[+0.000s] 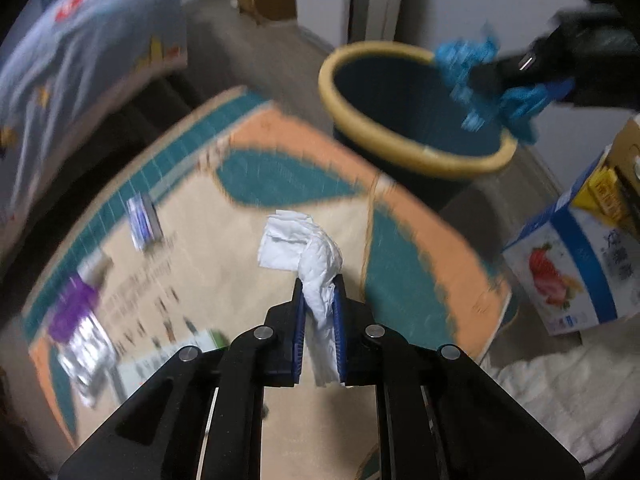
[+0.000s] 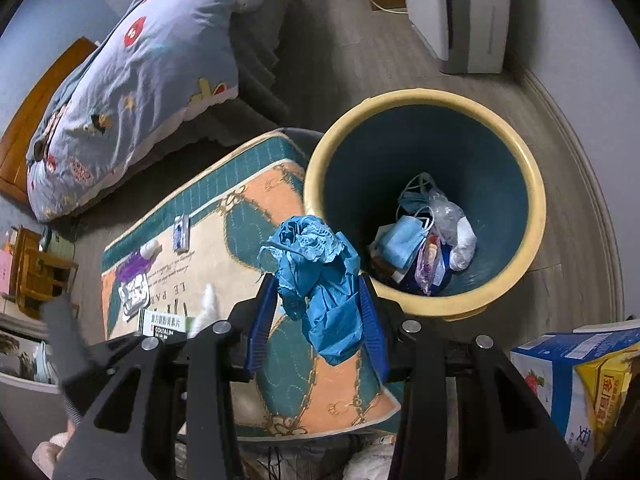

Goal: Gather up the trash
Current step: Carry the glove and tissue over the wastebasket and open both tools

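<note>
Bedroom floor and a rumpled blue duvet [image 2: 132, 80] are framing a low surface covered by a patterned teal-and-orange cloth [image 2: 248, 208], and a yellow-rimmed waste bin [image 2: 536, 216] is standing just beside its far corner, probably so that litter can go straight from the cloth into it. Down inside the bin, face masks [image 2: 404, 236] and plastic wrappers are already lying in a heap. Several small items are lying on the cloth: a medicine box [image 2: 164, 326], a foil blister pack [image 2: 134, 294], a purple wrapper [image 2: 132, 270] and a small blue-and-white packet [image 2: 181, 232]. The left gripper [image 1: 320, 300] is pressing its blue pads together on a crumpled white tissue [image 1: 300, 244], whose loose end is fanning out ahead of the fingertips over the cloth, well short of the bin. The right gripper [image 2: 316, 300] is standing partly spread, pinching a crumpled blue disposable glove [image 2: 320, 276] between its pads; in the left wrist view that glove is hanging over the bin's rim, so a release would likely drop it in. Judging by this, both pieces are heading for the bin, with the glove nearer.
</note>
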